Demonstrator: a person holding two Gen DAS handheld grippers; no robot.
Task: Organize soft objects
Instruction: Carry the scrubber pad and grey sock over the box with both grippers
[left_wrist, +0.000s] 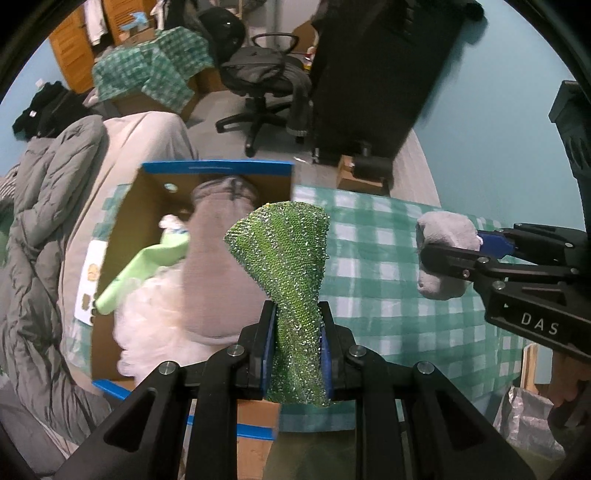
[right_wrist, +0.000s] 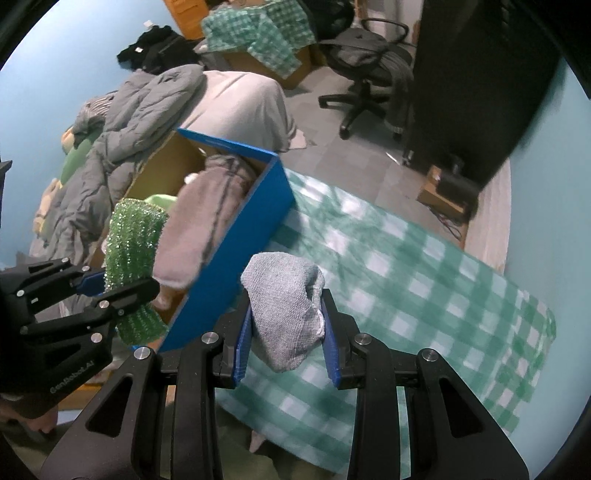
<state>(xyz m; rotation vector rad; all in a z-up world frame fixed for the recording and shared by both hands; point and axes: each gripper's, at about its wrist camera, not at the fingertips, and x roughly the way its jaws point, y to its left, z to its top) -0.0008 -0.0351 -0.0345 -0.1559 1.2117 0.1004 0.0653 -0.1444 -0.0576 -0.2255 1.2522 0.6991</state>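
Note:
My left gripper (left_wrist: 298, 325) is shut on a sparkly green scrub cloth (left_wrist: 284, 251), held up at the near right corner of an open blue cardboard box (left_wrist: 218, 168). The box holds a grey soft garment (left_wrist: 218, 258), a light green cloth (left_wrist: 147, 262) and white fluff (left_wrist: 155, 317). My right gripper (right_wrist: 288, 325) is shut on a grey knitted cloth (right_wrist: 284, 299), held above the green checked tablecloth (right_wrist: 406, 280) just right of the box (right_wrist: 240, 251). The left gripper (right_wrist: 110, 284) with the green cloth (right_wrist: 133, 236) shows in the right wrist view; the right gripper (left_wrist: 458, 251) with the grey cloth (left_wrist: 443, 236) shows in the left wrist view.
A bed with a grey quilt (left_wrist: 44, 221) lies left of the box. A black office chair (left_wrist: 266, 77) and a tall black cabinet (left_wrist: 376, 74) stand behind. A small brown box (left_wrist: 362, 177) sits on the floor past the table's far edge.

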